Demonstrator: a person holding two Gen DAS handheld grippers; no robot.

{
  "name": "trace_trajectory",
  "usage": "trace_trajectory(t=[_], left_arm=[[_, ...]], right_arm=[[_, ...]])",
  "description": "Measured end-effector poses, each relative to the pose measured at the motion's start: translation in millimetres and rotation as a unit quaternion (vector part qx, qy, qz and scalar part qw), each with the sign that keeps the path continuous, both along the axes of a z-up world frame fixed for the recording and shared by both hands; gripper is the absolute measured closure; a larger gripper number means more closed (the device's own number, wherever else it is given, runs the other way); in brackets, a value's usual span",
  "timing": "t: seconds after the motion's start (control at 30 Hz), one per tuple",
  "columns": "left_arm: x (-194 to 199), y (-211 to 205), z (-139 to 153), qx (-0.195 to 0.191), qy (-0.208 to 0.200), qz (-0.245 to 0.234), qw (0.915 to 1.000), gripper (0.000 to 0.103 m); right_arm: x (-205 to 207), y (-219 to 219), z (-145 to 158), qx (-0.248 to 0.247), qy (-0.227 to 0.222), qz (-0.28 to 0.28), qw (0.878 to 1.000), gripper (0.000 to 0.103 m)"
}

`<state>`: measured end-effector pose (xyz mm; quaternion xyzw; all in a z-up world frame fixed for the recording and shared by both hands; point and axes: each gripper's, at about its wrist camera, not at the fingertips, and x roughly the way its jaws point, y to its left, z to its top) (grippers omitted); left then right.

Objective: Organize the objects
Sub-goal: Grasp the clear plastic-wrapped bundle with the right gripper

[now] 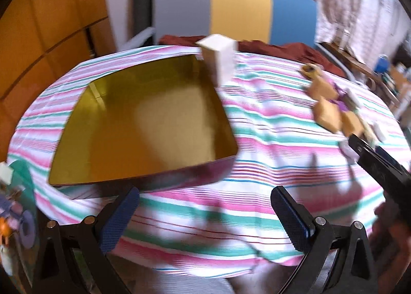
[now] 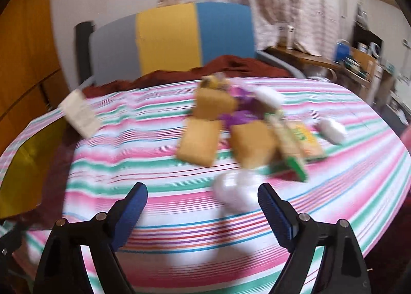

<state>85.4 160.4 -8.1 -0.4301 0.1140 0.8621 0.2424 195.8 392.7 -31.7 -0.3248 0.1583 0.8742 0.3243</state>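
Tools [image 1: 205, 219] [image 2: 203, 213] agape over striped cloth [image 1: 257, 124]

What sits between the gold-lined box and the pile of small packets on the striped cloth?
Only bare striped cloth between the gold-lined box and the pile of small packets in the left wrist view; a white carton stands at the box's far corner.

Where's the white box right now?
The white box stands upright on the striped tablecloth at the far right corner of the gold-lined tray in the left wrist view; the right wrist view shows it far left, apart from the snack pile.
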Motion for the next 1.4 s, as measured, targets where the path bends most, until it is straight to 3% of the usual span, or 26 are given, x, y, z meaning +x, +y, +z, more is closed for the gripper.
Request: trace_trajectory(t=[0.2, 0.33, 0.53, 0.7, 0.83, 0.97, 1.1, 1.2, 1.4], left_arm=[[19.3, 29.8, 2.3, 0.009, 0.008, -0.045, 0.9989, 0.000], [20.3, 41.8, 1.0, 0.018, -0.018, -0.064, 0.9976, 0.000], [18.6, 53.3, -2.5, 0.038, -0.047, -0.082, 0.9948, 0.000], [17.9, 65.5, -5.6, 0.075, -0.077, -0.111, 0.9880, 0.000], [16.9, 97.9, -12.4, 0.024, -0.075, -0.127, 0.9888, 0.000], [15.6, 130.7, -13.6, 0.005, -0.053, -0.146, 0.9878, 0.000], [4.6, 162.2, -11.9, 0.024, -0.053, -0.162, 0.9850, 0.000], [-11.7, 183.2, -13.4, 0.051, -0.073, -0.161, 0.9829, 0.000], [-30.9, 226.5, -29.0, 0.030, -0.072, -0.163, 0.9835, 0.000]], right_arm=[[3.5, 26.6, -19.0, -0.014, 0.003, 0.021, 1.000, 0.029], [-5.8, 37.0, -34.9, -0.026, -0.005, 0.036, 0.999, 0.039], [-1.6, 48.4, -47.0, -0.038, 0.003, 0.019, 0.999, 0.064], [12.9, 50.4, -49.2, -0.033, 0.024, 0.005, 0.999, 0.065], [21.2, 51.5, -51.0, -0.029, 0.040, 0.001, 0.999, 0.065], [23.9, 53.1, -52.9, -0.032, 0.053, 0.000, 0.998, 0.065], [26.6, 54.7, -53.5, -0.034, 0.062, -0.003, 0.997, 0.065], [35.9, 55.5, -53.6, -0.028, 0.075, -0.042, 0.996, 0.065], [39.5, 56.4, -55.6, -0.023, 0.085, -0.051, 0.995, 0.065]])
